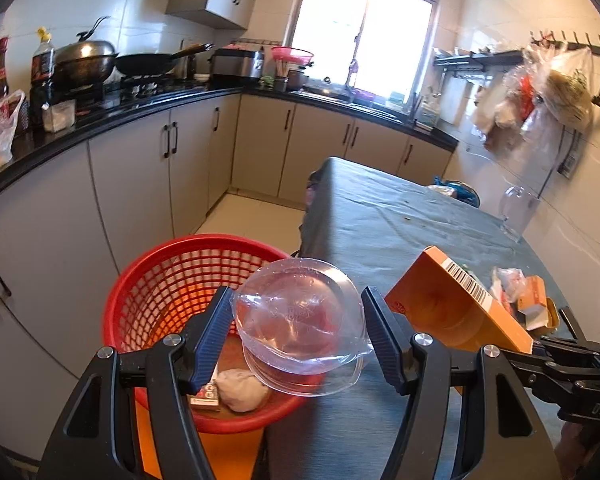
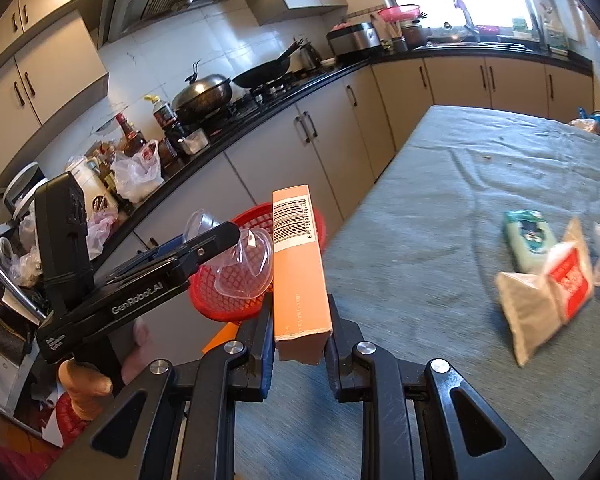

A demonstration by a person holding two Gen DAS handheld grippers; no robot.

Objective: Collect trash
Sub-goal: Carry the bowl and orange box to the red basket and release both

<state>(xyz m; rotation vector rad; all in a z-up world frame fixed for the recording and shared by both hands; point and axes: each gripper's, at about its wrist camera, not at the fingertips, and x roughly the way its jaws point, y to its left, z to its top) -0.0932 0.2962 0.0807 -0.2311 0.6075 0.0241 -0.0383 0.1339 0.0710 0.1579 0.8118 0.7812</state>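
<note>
The left gripper (image 1: 298,322) grasps a clear plastic cup (image 1: 300,320) above the red basket's (image 1: 148,280) near rim, just left of the table edge (image 1: 320,208); the right gripper (image 2: 300,332) clamps an orange box (image 2: 298,272), long axis pointing away toward the basket

Your two claws: black frames, blue pads

Your left claw (image 1: 296,336) has ribbed blue pads (image 1: 212,332) and silver screws on black arms; your right claw (image 2: 300,332) matches. White "GenRobot.AI" lettering marks the left body, above your bare thumb (image 2: 85,386).
</note>
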